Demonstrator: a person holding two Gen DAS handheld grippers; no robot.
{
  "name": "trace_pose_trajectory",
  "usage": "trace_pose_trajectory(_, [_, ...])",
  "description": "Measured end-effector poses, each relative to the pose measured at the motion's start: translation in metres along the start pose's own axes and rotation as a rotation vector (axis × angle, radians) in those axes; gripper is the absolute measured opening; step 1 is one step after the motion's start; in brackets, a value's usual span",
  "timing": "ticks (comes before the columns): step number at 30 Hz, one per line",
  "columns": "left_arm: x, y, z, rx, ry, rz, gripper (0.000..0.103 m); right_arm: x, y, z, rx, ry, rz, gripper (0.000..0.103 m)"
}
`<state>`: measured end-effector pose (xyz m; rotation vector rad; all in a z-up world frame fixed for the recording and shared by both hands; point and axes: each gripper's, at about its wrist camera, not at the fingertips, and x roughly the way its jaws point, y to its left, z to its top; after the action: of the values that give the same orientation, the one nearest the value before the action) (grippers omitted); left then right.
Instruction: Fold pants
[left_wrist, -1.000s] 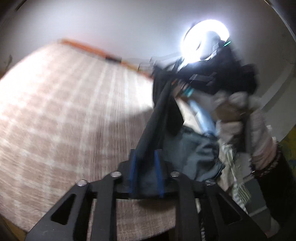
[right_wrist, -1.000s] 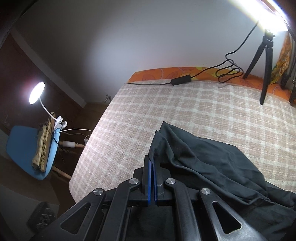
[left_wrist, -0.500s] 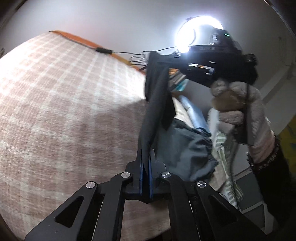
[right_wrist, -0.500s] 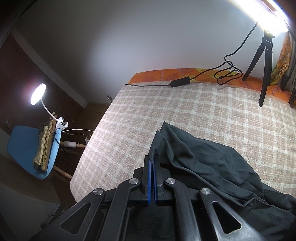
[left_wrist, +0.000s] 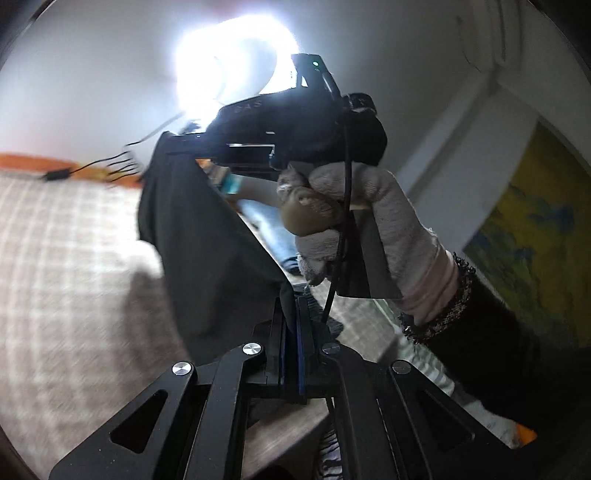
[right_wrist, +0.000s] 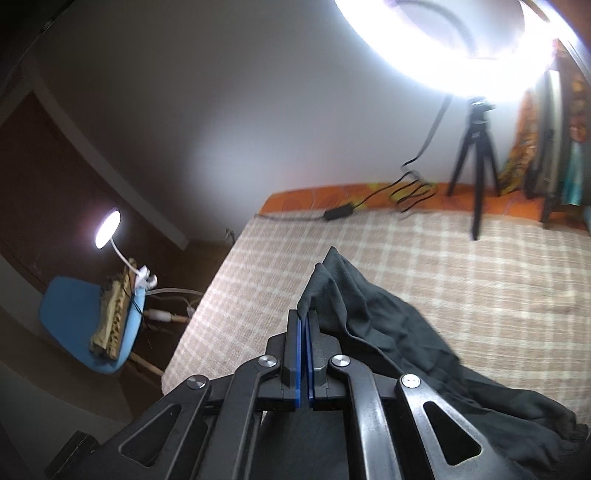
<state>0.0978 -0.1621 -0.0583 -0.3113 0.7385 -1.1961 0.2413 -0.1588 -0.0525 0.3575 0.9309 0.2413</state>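
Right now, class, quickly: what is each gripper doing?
Left gripper: jaws shut on the dark pants.
Right gripper: jaws shut on another edge of the pants.

Dark pants (right_wrist: 399, 354) held up off the bed

The dark grey-green fabric is lifted by two pinched edges and hangs taut between them in a sheet (left_wrist: 207, 251); the remainder trails down in loose wrinkles onto the checked bedspread (right_wrist: 461, 258).
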Motion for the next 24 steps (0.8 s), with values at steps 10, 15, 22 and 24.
trace_pose_trajectory(10, [0.107,-0.043,0.004,0.109,0.137,-0.117,0.002,-0.106,-0.112,-0.019,0.125,-0.109,-0.077,0.0])
trace_pose_trajectory(15, [0.168,-0.053,-0.01,0.143,0.234,-0.164,0.002,-0.135,-0.177,-0.039,0.208,-0.114,-0.14,0.0])
trace_pose_trajectory(22, [0.237,-0.058,-0.035,0.169,0.367,-0.162,0.002,-0.143,-0.266,-0.08,0.328,-0.08,-0.217,0.0])
trace_pose_trajectory(24, [0.242,-0.063,-0.041,0.172,0.386,-0.158,0.002,-0.14,-0.288,-0.09,0.365,-0.068,-0.23,0.0])
